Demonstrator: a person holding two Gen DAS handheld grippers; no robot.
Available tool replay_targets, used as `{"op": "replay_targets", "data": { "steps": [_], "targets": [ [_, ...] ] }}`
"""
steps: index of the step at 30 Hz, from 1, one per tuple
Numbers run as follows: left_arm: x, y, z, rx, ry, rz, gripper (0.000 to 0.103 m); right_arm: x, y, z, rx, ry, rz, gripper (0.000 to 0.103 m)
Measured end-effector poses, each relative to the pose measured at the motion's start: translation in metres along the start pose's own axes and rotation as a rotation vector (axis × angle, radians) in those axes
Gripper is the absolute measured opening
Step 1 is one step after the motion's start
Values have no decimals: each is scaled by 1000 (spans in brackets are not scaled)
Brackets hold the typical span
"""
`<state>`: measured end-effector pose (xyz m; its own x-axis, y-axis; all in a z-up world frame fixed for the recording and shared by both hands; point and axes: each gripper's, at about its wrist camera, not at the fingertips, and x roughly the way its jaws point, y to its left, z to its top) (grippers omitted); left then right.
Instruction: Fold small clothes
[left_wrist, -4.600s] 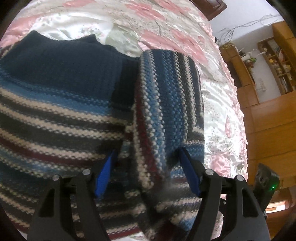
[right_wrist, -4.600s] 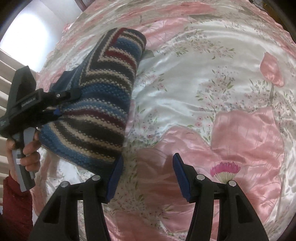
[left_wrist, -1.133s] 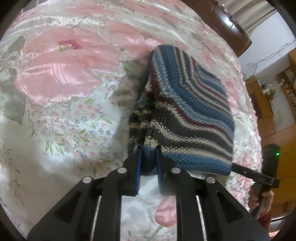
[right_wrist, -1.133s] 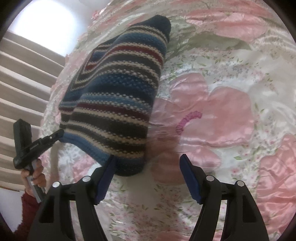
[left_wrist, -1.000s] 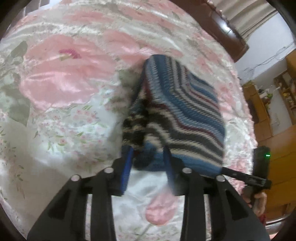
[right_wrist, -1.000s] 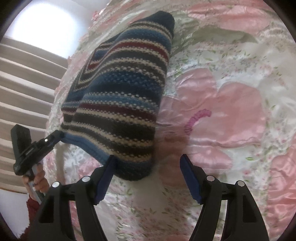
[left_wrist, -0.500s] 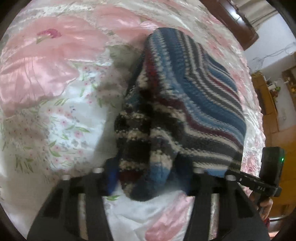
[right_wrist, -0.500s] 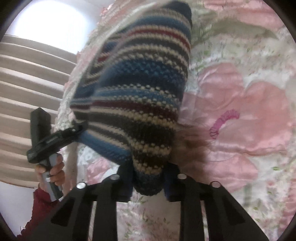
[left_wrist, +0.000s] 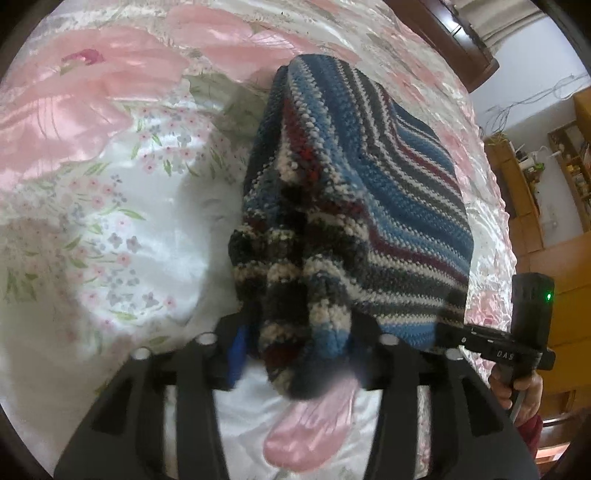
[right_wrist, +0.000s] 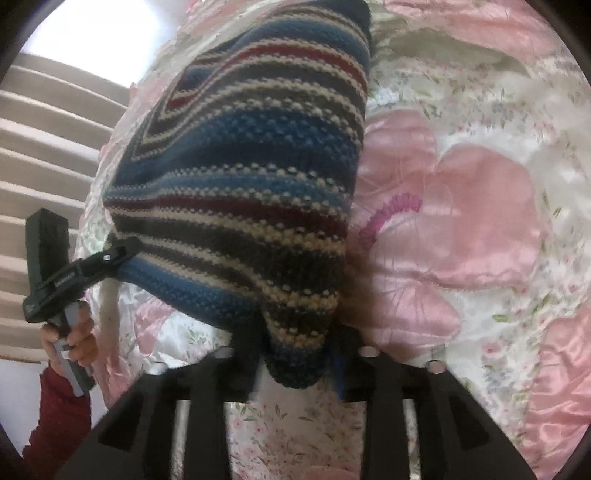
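A folded knit sweater (left_wrist: 369, 184) with blue, white, grey and dark red stripes is held up at its near edge over the bed. In the left wrist view my left gripper (left_wrist: 299, 332) is closed on a thick bunch at one near corner, with fabric filling the gap between the jaws. The right wrist view shows the sweater (right_wrist: 251, 177) with my right gripper (right_wrist: 295, 354) shut on the other near corner. Each view also catches the opposite tool: the right gripper (left_wrist: 454, 334) at the far corner, and the left gripper (right_wrist: 122, 254) likewise.
A glossy pink and white floral bedspread (left_wrist: 110, 221) (right_wrist: 461, 221) lies under everything. A hand (left_wrist: 517, 387) in a red sleeve holds the other tool. A dark headboard (left_wrist: 450, 37) and wooden shelves (left_wrist: 517, 192) stand beyond the bed; beige curtain folds (right_wrist: 44, 147) hang behind.
My left gripper loosened its narrow pinch, slid further onto the corner and now holds a thicker bunch. The right gripper, open a second ago, moved in and shut on the other corner.
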<state>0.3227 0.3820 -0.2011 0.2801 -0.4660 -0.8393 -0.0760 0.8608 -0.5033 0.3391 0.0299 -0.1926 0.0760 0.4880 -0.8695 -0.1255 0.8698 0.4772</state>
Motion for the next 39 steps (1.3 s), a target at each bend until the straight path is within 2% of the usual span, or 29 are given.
{"op": "replay_targets", "data": {
  "steps": [1, 4, 7, 10, 13, 14, 16, 17, 19, 21, 22, 24, 26, 29, 31, 32, 33, 34, 35, 36, 38, 39],
  "targets": [
    [-8, 3, 1, 0, 5, 12, 60, -6, 2, 2, -9, -4, -15, 53],
    [-25, 0, 12, 25, -4, 10, 64, -28, 5, 10, -43, -48, -41, 53],
    [-45, -3, 38, 38, -62, 23, 66, -45, 6, 27, -42, -85, -67, 54],
    [-39, -16, 76, 49, -78, 35, 70, -48, 6, 49, -36, -102, -100, 55],
    [-16, -23, 114, 40, -64, 88, 70, -41, 3, 66, -17, -110, -108, 56],
    [-6, -23, 125, 16, -63, 98, 68, -40, -2, 69, -16, -108, -101, 56],
    [6, -25, 136, -13, -53, 70, 63, -35, -2, 70, -12, -109, -92, 56],
    [11, -25, 139, -23, -41, 33, 55, -34, -2, 70, -16, -111, -93, 56],
    [19, -30, 142, -18, -26, 41, 40, -32, -2, 67, -27, -119, -104, 58],
    [22, -40, 143, 14, -37, 68, 11, -31, 0, 66, -36, -128, -112, 59],
    [19, -41, 143, 16, -53, 69, 11, -31, 0, 66, -36, -132, -112, 60],
    [1, -42, 138, 18, -138, 49, 11, -30, 0, 65, -38, -139, -108, 60],
    [-7, -41, 133, 23, -189, 71, 11, -28, 1, 64, -47, -145, -110, 60],
    [13, -23, 133, -19, -118, 113, 11, -24, 0, 63, -44, -137, -103, 61],
    [15, -18, 130, -28, -114, 74, 13, -24, -2, 62, -39, -132, -101, 61],
    [12, -18, 129, -25, -117, 51, 18, -25, -2, 62, -42, -133, -103, 61],
    [8, -19, 128, -22, -116, 25, 33, -27, -2, 62, -44, -134, -104, 61],
    [3, -19, 126, -20, -118, 9, 43, -30, -2, 62, -43, -139, -98, 63],
    [-4, -19, 122, -10, -118, -15, 60, -34, -2, 62, -43, -146, -92, 64],
    [-9, -19, 119, 2, -119, -38, 69, -38, -1, 61, -45, -155, -83, 65],
    [-18, -16, 110, 24, -105, -86, 78, -46, -1, 60, -46, -174, -65, 72],
    [-19, -15, 107, 31, -91, -95, 79, -48, -2, 60, -37, -179, -51, 73]
  ]
}}
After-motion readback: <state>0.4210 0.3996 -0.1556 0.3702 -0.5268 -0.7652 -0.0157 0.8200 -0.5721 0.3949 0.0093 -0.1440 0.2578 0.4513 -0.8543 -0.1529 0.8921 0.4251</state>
